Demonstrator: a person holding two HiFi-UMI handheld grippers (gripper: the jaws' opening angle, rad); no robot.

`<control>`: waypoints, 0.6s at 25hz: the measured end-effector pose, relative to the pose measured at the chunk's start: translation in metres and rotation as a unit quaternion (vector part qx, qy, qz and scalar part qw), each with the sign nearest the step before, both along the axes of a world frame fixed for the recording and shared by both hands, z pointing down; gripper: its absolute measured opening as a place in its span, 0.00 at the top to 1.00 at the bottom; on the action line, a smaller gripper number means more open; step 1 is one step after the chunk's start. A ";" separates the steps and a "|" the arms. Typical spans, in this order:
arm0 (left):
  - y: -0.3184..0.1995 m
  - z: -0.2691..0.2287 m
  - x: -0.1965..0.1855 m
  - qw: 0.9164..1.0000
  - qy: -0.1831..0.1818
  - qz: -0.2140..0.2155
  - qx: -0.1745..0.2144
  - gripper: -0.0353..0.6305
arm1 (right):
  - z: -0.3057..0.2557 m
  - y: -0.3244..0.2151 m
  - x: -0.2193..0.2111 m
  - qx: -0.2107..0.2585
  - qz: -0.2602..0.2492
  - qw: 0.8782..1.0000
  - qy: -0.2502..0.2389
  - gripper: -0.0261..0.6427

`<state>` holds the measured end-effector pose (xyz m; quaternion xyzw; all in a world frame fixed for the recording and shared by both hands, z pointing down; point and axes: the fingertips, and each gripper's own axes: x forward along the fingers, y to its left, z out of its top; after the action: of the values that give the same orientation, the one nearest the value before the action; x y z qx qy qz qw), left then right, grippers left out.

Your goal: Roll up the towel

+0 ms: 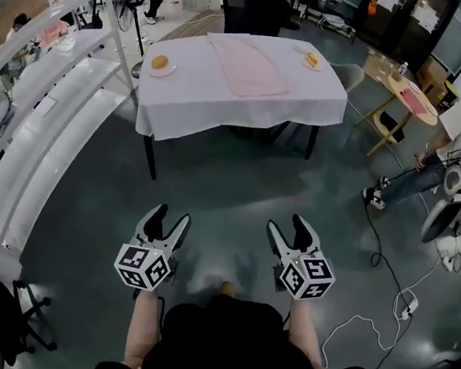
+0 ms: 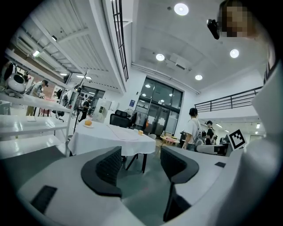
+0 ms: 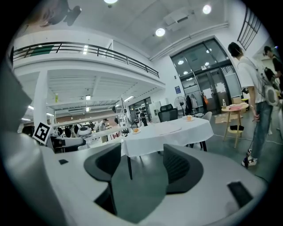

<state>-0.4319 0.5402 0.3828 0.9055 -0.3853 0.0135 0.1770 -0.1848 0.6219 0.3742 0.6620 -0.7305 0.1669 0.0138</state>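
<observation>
The left gripper and the right gripper are held side by side, low above the dark grey floor. Each is shown with its jaws spread apart, and only floor is seen between them. The pale pink rectangular cloth towel is found well ahead of both grippers, laid flat and unrolled along the middle of the counter draped in a white cloth. A small white plate with a round orange piece of food is set far ahead of the left gripper, left of the towel. A second such plate is placed far ahead of the right gripper, right of the towel.
</observation>
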 end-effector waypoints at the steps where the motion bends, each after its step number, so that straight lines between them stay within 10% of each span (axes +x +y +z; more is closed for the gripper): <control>1: -0.004 0.001 0.003 1.000 0.000 -0.004 0.000 0.52 | 0.001 -0.005 0.004 0.000 -0.002 1.000 0.000 0.49; 15: -0.013 0.015 0.025 1.000 -0.008 -0.021 -0.012 0.52 | 0.025 -0.022 0.025 -0.019 -0.019 1.000 -0.017 0.49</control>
<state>-0.4073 0.5267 0.3977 0.8950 -0.4054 0.0214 0.1847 -0.1594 0.6000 0.3989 0.6450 -0.7396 0.1914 0.0174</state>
